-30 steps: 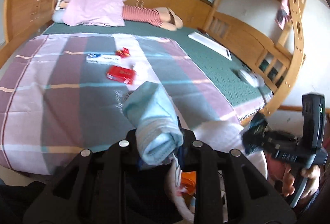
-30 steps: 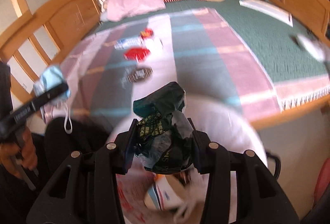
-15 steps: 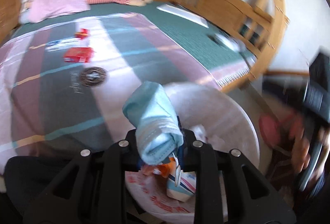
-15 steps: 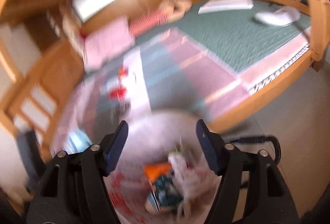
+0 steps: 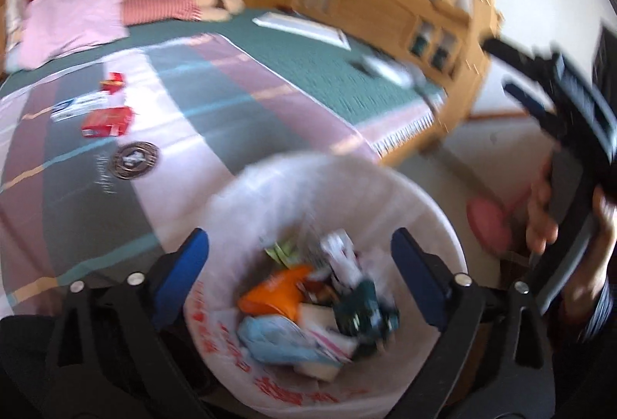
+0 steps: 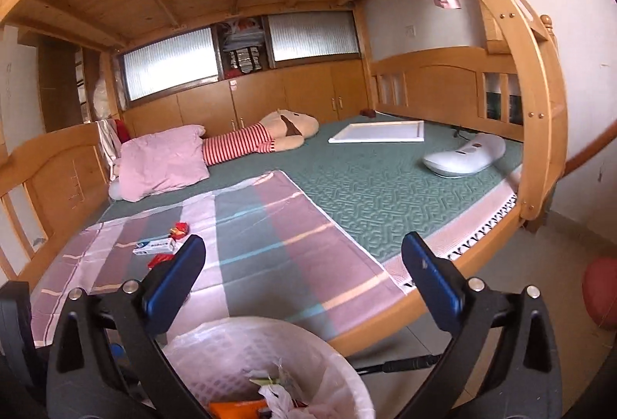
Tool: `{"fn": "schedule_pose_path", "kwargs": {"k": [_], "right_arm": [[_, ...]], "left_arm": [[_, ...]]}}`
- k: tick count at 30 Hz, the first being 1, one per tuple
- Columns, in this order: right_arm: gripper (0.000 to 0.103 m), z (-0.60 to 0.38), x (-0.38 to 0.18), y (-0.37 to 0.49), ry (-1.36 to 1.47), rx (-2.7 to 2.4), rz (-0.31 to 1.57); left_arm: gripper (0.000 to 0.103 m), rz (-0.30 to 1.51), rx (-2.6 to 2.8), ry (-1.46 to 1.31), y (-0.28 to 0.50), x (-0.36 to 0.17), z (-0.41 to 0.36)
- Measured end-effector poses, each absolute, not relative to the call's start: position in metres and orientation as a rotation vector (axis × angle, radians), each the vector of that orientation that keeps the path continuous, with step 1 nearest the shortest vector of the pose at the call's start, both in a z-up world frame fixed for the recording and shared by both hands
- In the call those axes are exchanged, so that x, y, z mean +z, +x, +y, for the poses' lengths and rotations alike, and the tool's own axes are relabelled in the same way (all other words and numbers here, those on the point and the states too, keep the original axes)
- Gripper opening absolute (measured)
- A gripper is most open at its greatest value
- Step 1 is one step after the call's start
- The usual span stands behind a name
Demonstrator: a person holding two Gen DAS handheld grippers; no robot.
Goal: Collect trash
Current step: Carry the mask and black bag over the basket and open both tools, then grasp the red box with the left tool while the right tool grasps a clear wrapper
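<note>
Trash still on the bed's striped sheet (image 5: 231, 103) lies toward the left: a red packet (image 5: 106, 121), a white-and-blue box (image 5: 79, 105) and a small red wrapper (image 5: 112, 81), well apart from the lined bin (image 5: 435, 226) at the bed's edge. Above that bin the left gripper (image 5: 299, 272) has just been opening and stands wide with nothing between its jaws, over a blue mask (image 5: 277, 340), an orange bag (image 5: 275, 293) and a dark green wrapper (image 5: 366, 311) inside. Right gripper (image 6: 302, 274), held in a hand (image 5: 555, 214), has also just been opening, wide and empty.
</note>
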State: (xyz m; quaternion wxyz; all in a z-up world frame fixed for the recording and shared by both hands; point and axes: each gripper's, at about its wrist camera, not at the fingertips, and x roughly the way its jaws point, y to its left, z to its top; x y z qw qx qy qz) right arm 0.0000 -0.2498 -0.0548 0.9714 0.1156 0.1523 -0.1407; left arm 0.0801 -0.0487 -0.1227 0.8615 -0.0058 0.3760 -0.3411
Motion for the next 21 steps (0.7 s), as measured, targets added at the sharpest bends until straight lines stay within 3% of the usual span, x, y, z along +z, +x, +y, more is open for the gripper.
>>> {"fn": "schedule_pose_path", "kwargs": {"k": [5, 10, 21], "right_arm": [[0.099, -0.250, -0.053, 0.014, 0.281, -0.265, 0.288], [0.099, -0.241, -0.055, 0.048, 0.261, -0.167, 0.437], [0.097, -0.219, -0.062, 0.103, 0.228, -0.058, 0.615]], "left_arm": [[0.099, 0.719, -0.540, -0.079, 0.106, -0.112, -0.011], [0.099, 0.697, -0.359, -0.072, 0.139, -0.109, 0.022], [0.099, 0.844, 0.038, -0.214, 0.253, -0.130, 0.089]]}}
